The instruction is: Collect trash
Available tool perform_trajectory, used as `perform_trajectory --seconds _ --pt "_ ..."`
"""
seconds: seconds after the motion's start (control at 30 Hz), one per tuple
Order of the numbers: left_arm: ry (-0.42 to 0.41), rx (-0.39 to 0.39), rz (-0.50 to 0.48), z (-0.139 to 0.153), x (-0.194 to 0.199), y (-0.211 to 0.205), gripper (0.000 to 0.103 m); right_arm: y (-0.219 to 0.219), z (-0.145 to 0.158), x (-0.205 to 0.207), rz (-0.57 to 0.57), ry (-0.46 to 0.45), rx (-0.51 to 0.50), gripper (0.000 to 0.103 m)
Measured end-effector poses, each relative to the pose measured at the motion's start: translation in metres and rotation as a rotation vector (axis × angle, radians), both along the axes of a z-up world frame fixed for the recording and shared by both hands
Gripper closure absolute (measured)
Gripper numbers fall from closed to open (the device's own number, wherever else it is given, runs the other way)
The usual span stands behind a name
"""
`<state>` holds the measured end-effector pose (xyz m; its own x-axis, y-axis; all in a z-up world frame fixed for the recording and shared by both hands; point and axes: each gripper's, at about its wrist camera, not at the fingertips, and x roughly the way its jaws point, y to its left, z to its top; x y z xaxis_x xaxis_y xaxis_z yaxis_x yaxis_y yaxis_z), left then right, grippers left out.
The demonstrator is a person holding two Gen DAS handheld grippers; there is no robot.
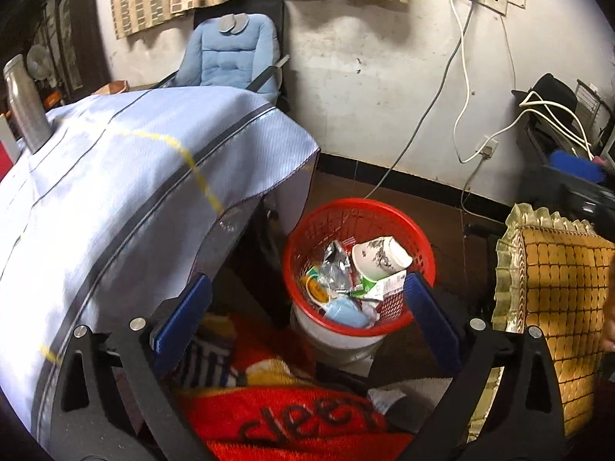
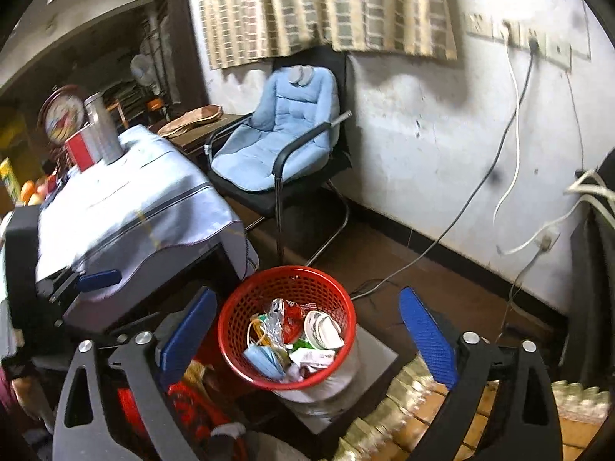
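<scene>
Left tongs and right tongs both gape wide, empty. Red plastic mesh basket below holds trash (white paper cup, blue face mask).

You are in a lived-in home room: a cushioned chair under a checked curtain, a cloth-covered table, and scuffed plaster walls.

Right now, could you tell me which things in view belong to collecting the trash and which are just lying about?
Part of the job:
- red basket
- paper cup inside it
- blue face mask inside it
- foil wrapper inside it
- left gripper, open, empty
- right gripper, open, empty

Just lying about:
- metal flask
- blue-cushioned chair
- red blanket
</scene>
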<state>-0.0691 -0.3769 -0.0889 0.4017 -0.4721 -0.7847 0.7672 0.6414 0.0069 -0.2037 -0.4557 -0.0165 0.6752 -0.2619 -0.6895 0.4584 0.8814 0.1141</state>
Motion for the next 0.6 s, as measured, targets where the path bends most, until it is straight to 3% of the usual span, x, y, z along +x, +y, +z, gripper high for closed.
perform_trajectory --seconds 0.2,0.6 --pt "-0.019 0.012 0.026 0.001 -0.011 0.006 0.007 0.014 0.001 -0.013 0.039 -0.012 -0.007 0.006" --pt "0.005 0.069 0.053 -0.025 0.005 0.000 0.007 0.000 -0.072 0.009 0.024 0.125 0.119 0.006"
